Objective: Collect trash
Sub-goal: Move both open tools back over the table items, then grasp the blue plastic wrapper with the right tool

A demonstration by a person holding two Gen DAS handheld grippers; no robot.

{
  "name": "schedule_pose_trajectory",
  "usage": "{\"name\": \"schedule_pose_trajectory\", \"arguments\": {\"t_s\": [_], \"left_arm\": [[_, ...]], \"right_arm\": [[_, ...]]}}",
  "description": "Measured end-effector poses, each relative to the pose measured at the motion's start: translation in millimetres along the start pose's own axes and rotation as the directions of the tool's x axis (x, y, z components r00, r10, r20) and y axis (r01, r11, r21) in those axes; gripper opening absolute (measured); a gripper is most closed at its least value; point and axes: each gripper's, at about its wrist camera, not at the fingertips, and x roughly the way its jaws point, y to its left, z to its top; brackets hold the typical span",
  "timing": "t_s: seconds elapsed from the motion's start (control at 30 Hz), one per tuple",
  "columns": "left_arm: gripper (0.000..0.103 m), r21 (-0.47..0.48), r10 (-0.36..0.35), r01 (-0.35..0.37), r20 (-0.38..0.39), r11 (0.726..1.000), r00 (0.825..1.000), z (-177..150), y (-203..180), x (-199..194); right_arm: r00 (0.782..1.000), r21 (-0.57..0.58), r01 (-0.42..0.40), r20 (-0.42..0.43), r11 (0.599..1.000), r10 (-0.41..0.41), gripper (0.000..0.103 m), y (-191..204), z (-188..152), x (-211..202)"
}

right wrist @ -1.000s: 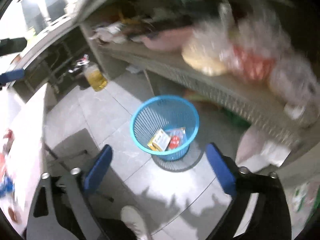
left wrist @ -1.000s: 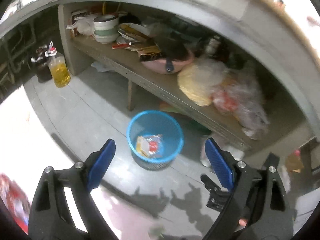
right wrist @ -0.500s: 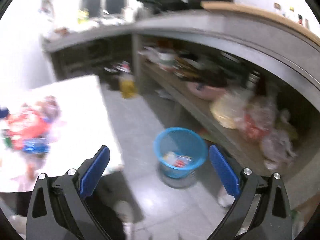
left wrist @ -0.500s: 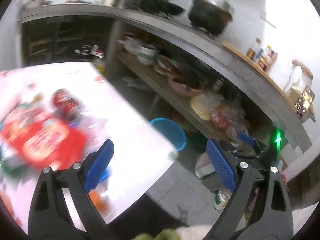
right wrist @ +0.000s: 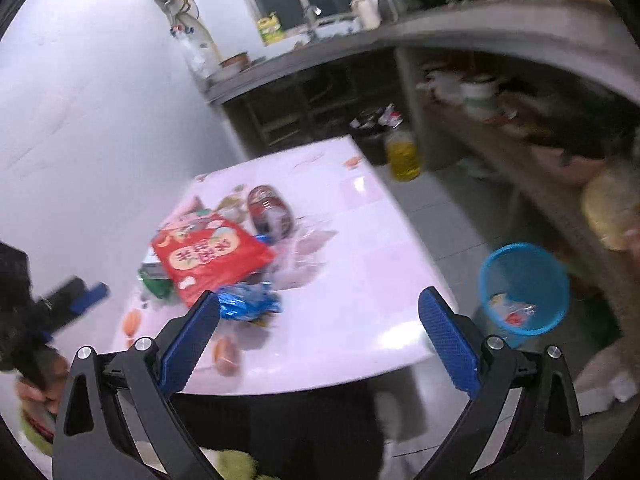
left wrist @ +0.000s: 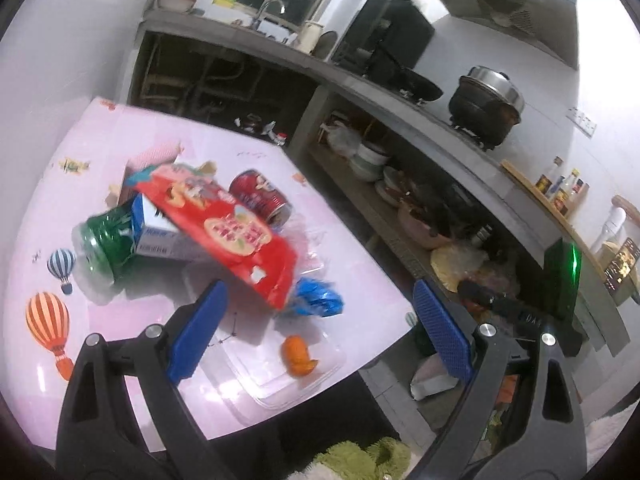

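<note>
Both my grippers, left (left wrist: pixel 318 330) and right (right wrist: pixel 318 338), gape empty; the red packet (left wrist: pixel 224 232) at eleven o'clock could topple the pile

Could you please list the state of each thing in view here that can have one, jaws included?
Left gripper: jaws open, empty, over the table.
Right gripper: jaws open, empty.
Red snack bag: lying on top of the pile.
Red can: on its side.
Green bottle: crushed, on its side.
Blue wrapper: crumpled, on the table.
Blue bin: upright on the floor, some trash inside.
Pot: lidded.
</note>
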Motion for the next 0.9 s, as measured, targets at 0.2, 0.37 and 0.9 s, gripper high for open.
{"name": "schedule_pose_trajectory", "arguments": {"t_s": [0.2,0.37,0.9], "left_arm": [[0.081,-0.066,-0.016,0.014,-0.043,0.998,0.999,-3.6,22.8,27.2],[0.071,-0.125,-0.023,0.013,-0.083,0.992,0.996,-1.9,37.9,54.2],[0.049,-0.089,0.015,-0.023,-0.089,0.996,0.996,-13.6,41.2,62.4]], "right_arm": [[0.992,0.086,-0.096,-0.077,0.992,0.103,0.093,-4.5,11.0,37.4],[0.972,0.142,-0.155,-0.154,0.978,0.176,0.086,-3.4,13.4,70.2],[0.783,0.364,-0.307,-0.428,0.879,0.451,0.066,20.2,-6.9,170.2]]}}
